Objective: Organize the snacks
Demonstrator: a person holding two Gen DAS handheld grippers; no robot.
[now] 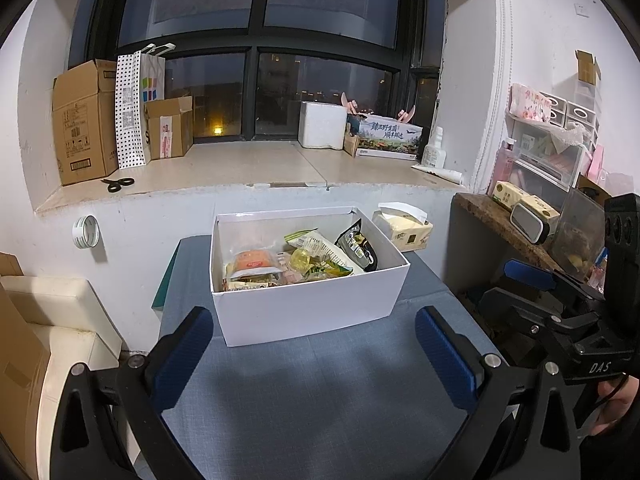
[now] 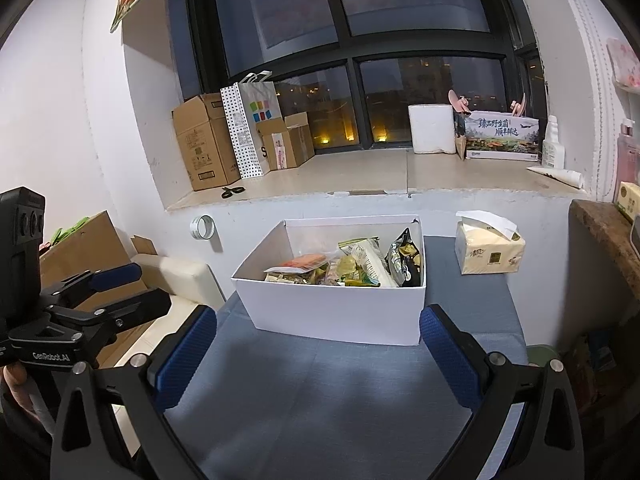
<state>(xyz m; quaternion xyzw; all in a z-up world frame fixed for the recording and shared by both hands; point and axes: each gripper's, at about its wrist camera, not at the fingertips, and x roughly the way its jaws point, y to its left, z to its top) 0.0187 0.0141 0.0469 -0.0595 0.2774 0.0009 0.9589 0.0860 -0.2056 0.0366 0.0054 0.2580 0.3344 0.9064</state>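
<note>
A white open box [image 1: 308, 312] [image 2: 340, 314] stands on the blue-grey tablecloth [image 1: 320, 400] [image 2: 320, 392]. Several snack packets fill it: an orange-labelled pack [image 1: 254, 261] [image 2: 306, 261], a pale green-white bag [image 1: 320, 246] [image 2: 370, 256] and a black bag [image 1: 358, 245] [image 2: 404, 258]. My left gripper [image 1: 314, 342] hovers open just in front of the box with nothing between its blue pads. My right gripper [image 2: 318, 342] is open as well, equally near the box's front wall and holding nothing. Each gripper shows at the other view's edge [image 1: 560, 304] [image 2: 80, 304].
A tissue pack [image 1: 404, 228] [image 2: 490, 250] lies right of the box. The window ledge behind carries cardboard boxes [image 1: 84, 128] [image 2: 204, 144], a dotted paper bag [image 1: 132, 116], scissors [image 1: 118, 184], a foam block [image 1: 322, 124] and a printed carton [image 1: 388, 136]. A wooden shelf [image 1: 500, 220] juts right; a tape roll [image 1: 86, 232] hangs on the wall.
</note>
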